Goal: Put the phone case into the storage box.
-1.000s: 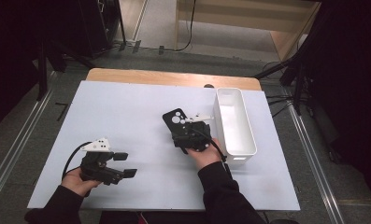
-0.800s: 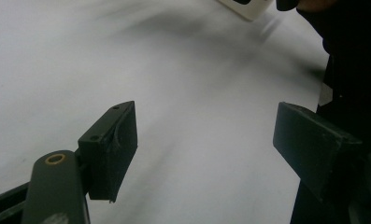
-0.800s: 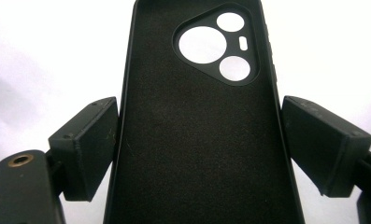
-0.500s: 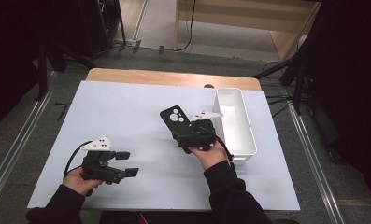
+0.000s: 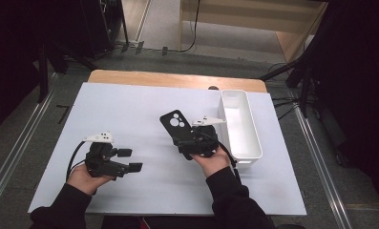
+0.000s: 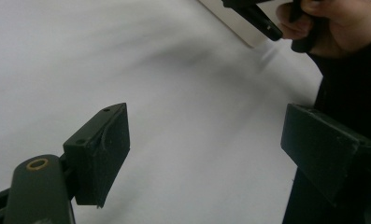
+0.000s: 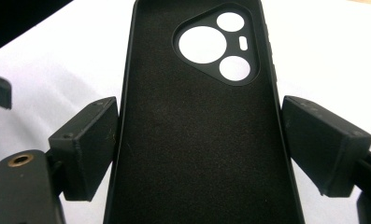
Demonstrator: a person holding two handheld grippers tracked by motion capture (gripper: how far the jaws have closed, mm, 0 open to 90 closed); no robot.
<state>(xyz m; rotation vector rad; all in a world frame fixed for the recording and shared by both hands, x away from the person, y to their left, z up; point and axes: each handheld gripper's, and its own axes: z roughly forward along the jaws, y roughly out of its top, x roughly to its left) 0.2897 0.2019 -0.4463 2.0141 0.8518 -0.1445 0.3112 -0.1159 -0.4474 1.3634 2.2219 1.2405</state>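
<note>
The right gripper (image 5: 189, 139), near the middle of the high view, pinches a black phone case (image 7: 197, 130) by its sides, while the left gripper (image 5: 129, 160) waits spread and empty at lower left, so carrying looks underway, maybe toward the white bin (image 5: 254, 143).

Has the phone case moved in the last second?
Yes. The phone case, held in the right gripper, has shifted slightly left, away from the white bin.

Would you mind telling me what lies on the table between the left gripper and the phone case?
Nothing: in the high view, only bare white table separates the open left gripper from the phone case held by the right gripper.
</note>
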